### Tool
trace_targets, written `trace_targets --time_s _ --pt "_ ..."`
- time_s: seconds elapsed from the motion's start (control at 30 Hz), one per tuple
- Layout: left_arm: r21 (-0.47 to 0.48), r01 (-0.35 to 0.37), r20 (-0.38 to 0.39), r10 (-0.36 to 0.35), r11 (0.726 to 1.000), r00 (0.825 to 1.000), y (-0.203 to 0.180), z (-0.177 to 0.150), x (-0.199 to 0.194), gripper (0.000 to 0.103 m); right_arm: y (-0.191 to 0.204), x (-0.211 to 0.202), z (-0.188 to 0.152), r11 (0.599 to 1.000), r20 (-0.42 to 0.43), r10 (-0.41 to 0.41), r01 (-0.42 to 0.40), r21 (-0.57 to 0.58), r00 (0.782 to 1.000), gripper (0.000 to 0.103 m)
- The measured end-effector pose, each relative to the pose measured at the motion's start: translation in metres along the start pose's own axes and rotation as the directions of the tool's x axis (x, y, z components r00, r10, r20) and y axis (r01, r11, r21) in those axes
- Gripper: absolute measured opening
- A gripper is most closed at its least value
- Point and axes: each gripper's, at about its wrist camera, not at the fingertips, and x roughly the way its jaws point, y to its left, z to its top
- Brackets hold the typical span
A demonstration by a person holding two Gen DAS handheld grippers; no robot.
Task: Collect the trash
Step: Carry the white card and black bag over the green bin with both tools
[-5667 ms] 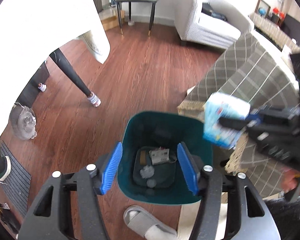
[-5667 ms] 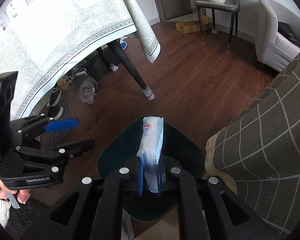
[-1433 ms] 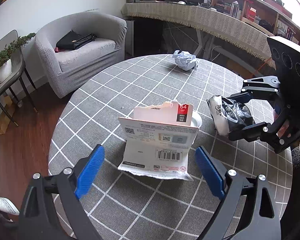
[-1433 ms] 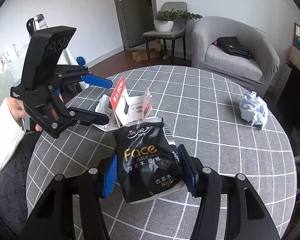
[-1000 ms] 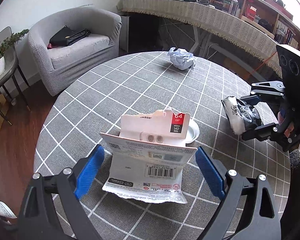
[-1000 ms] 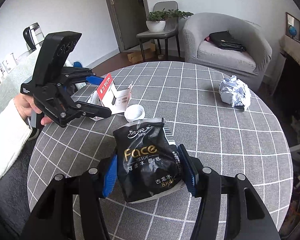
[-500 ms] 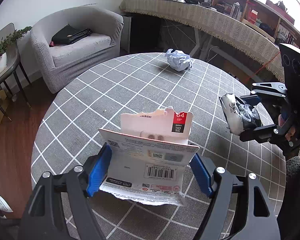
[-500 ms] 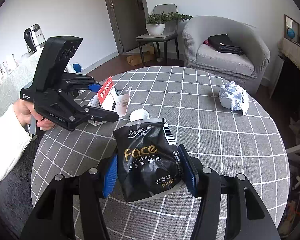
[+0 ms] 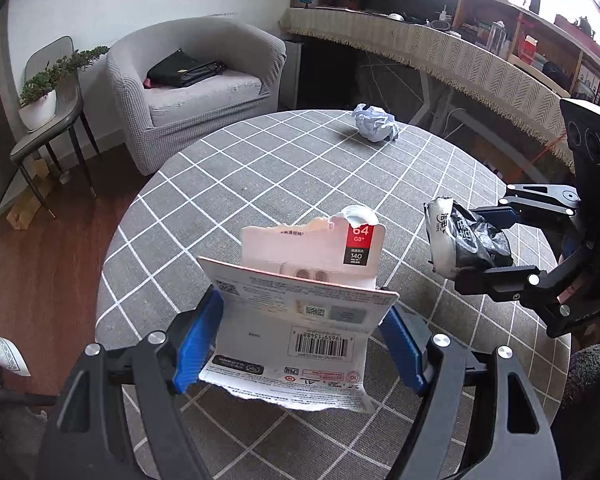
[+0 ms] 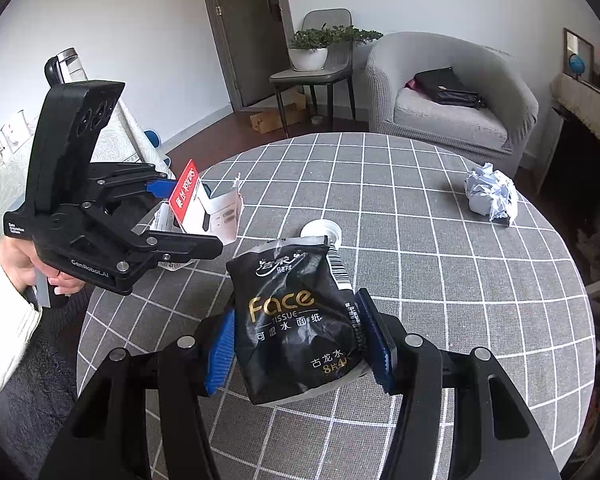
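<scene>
The left gripper (image 9: 300,340) has its blue pads clamped on both side edges of a torn white card package (image 9: 300,320) with a barcode, held up off the round table (image 9: 260,184), while the right gripper (image 10: 300,344) is squeezed shut on a black Face tissue pack (image 10: 296,320). The table has a grey checked cloth with a crumpled paper ball (image 9: 375,122) near its far edge and a small white cup (image 10: 322,231) just past the pack; a grey armchair (image 10: 448,104) with a black bag sits behind. Both held items stand roughly upright, long axis pointing away from each camera.

Grey tablecloth (image 10: 440,280) w/ white grid, black tissue pack (image 10: 296,320) w/ gold lettering, white-and-red card pkg (image 9: 300,312), pale blue paper ball (image 10: 492,198).
</scene>
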Motion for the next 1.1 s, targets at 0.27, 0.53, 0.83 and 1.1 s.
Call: trace_targets --time_s 0.27,0.53,0.83,1.1 --pt "-0.093 -0.085 0.019 0.087 0.992 0.996 -0.005 -0.022 -0.025 0.079 0.012 -0.003 -0.012 0.998 0.003 -0.032 0.032 0.052 0.999 0.057" --pt "-0.178 -0.157 0.054 0.169 0.972 0.984 -0.011 -0.049 -0.06 0.079 0.031 -0.013 -0.016 0.996 0.04 -0.048 0.045 0.077 0.998 0.057" --pt "-0.25 -0.247 0.075 0.273 0.936 0.959 -0.012 -0.085 -0.096 0.079 0.072 -0.013 -0.033 0.996 0.052 -0.046 0.042 0.076 0.998 0.057" --pt "-0.271 -0.3 0.065 0.328 0.915 0.942 0.005 -0.11 -0.118 0.079 0.099 -0.005 -0.035 0.998 0.051 -0.031 0.028 0.061 0.998 0.057"
